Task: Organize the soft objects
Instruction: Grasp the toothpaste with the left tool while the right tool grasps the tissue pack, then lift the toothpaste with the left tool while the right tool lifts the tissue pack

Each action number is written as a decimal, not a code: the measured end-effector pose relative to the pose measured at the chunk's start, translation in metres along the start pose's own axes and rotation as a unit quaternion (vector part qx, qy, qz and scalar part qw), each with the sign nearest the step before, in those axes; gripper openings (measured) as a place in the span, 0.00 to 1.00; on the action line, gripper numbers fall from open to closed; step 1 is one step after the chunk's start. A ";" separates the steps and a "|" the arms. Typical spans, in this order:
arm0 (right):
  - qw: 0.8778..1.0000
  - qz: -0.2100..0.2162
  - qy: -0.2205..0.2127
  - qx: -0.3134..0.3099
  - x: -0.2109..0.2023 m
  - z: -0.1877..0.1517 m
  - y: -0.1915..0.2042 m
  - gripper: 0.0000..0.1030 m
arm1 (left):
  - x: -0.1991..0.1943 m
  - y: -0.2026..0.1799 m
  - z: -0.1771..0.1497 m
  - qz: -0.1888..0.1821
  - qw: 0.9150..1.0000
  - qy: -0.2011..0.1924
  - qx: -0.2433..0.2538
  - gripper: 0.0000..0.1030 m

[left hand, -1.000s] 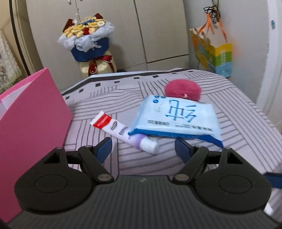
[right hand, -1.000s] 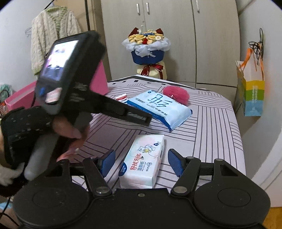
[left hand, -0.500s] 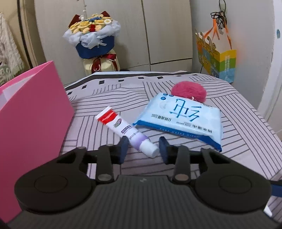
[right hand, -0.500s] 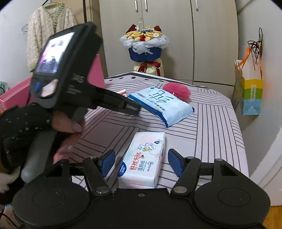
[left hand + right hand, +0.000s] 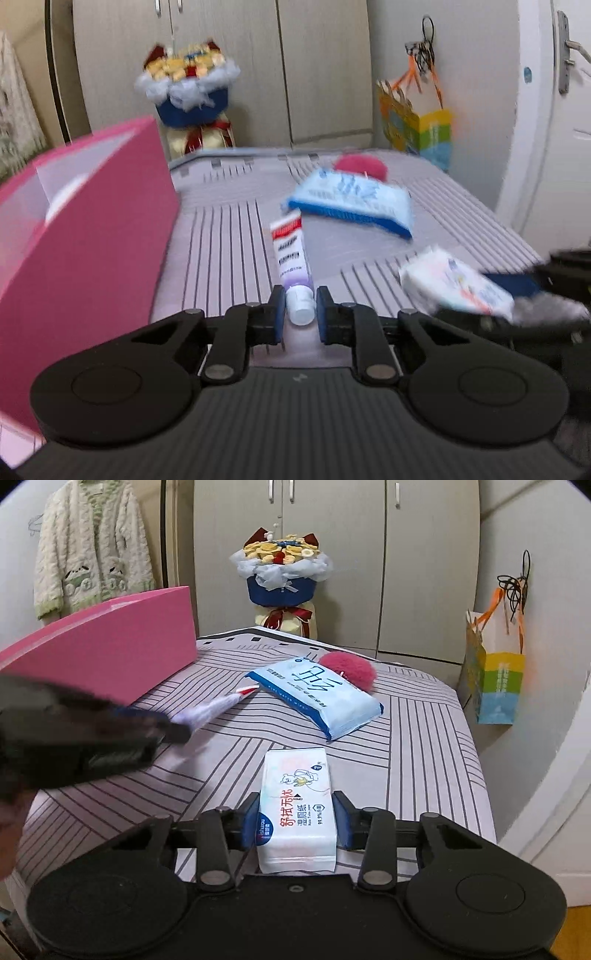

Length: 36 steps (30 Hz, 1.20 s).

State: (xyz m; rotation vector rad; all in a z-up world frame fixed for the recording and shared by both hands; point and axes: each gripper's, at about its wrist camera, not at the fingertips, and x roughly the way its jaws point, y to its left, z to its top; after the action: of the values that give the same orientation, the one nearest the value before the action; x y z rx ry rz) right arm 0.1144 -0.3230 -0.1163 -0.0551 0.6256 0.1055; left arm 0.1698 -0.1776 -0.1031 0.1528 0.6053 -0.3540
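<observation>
My left gripper [image 5: 300,320] is shut on the cap end of a white and purple tube [image 5: 291,258] and holds it just above the striped bed; the tube shows blurred in the right wrist view [image 5: 210,710]. My right gripper [image 5: 295,818] is shut on a white wet-wipes pack [image 5: 295,805], which also shows in the left wrist view [image 5: 454,284]. A blue wipes pack [image 5: 317,694] lies mid-bed with a pink fluffy ball [image 5: 347,666] behind it.
A pink open box [image 5: 85,236] stands at the bed's left side [image 5: 103,650]. A flower bouquet [image 5: 282,576] stands behind the bed by the wardrobe. A colourful paper bag [image 5: 495,679] hangs on the right wall. The bed's right edge [image 5: 476,760] drops off.
My left gripper closed on the tube's cap and swung it to point away from me. My right gripper closed on the white wipes pack.
</observation>
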 end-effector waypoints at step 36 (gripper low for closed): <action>0.997 -0.004 -0.022 0.076 -0.026 -0.010 0.014 0.44 | -0.023 0.015 -0.001 -0.047 0.998 -0.016 -0.040 0.22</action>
State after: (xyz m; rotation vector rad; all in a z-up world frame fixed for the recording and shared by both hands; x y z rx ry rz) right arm 0.0856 -0.3120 -0.1095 0.0925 0.5876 0.0506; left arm 0.1569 -0.1568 -0.0898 0.0419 0.5954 -0.4227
